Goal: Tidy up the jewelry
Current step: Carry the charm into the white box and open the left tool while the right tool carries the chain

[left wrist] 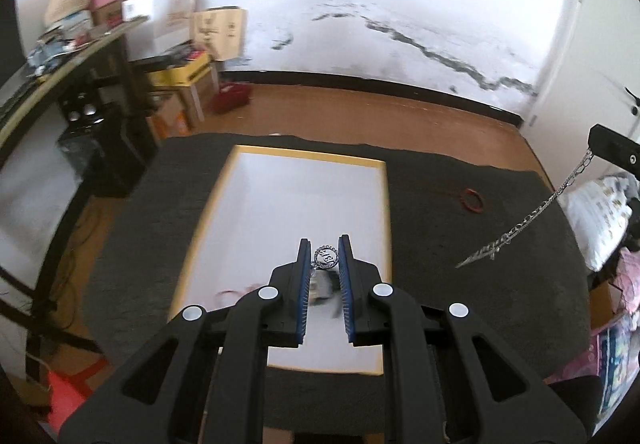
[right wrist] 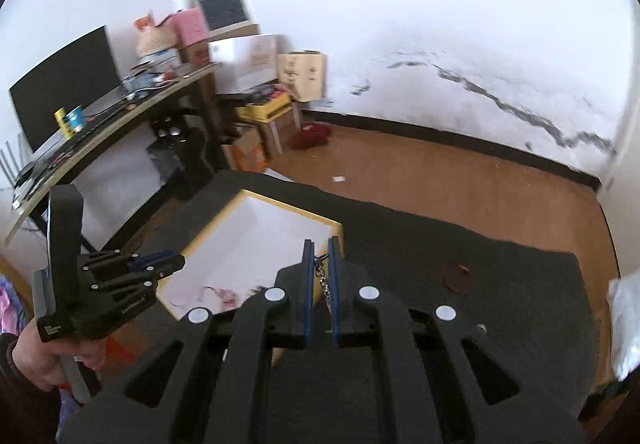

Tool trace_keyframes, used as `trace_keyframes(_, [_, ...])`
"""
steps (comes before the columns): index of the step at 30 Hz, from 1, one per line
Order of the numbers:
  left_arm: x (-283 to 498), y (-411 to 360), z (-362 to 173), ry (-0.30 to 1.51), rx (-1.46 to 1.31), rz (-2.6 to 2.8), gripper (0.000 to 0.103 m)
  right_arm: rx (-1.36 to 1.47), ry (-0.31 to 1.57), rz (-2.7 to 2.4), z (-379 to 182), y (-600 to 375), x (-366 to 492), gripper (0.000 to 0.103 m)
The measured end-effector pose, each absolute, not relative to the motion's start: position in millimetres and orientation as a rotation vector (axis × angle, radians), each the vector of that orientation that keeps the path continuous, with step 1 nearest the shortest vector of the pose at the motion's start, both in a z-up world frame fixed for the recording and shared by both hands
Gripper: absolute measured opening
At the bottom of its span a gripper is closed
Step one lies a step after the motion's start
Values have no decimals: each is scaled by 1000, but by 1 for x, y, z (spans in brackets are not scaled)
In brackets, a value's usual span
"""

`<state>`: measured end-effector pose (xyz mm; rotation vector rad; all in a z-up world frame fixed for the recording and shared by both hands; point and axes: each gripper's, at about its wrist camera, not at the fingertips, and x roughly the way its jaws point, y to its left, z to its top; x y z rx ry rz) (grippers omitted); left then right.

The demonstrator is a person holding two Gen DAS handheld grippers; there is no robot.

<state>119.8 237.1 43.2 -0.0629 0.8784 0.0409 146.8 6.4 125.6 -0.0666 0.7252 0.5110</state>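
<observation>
Jewelry was observed in three places. A round silver pendant sat pinched between the blue pads of the left hand-held gripper, whose jaws were nearly closed on it; a small grey piece hung below the pendant, blurred and not identifiable. The gripper was positioned over the white tray with a yellow rim, which lay on a dark grey mat covering the table. A pinkish string-like item lay inside the tray near its front left corner; detail was too blurred to classify.

The right hand-held gripper had its jaws drawn close together on a silver chain, which ran down between the pads. In the left wrist view the same chain hung slack and slanted from the right gripper's tip, its lower end in the air above the mat, to the right of the tray and apart from it.

A red ring-shaped bracelet lay flat on the mat, right of the tray and well apart from both grippers.

In the right wrist view the left gripper was seen from the side, held in a hand at the tray's near left corner.
</observation>
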Motion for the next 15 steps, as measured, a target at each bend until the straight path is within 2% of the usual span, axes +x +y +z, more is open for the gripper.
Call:
trace_keyframes(9, [109, 284, 56, 873, -69, 128, 14, -154, 767, 570, 131, 102, 154, 7])
trace_keyframes(15, [113, 298, 45, 882, -78, 142, 14, -196, 826, 579, 100, 136, 166, 7])
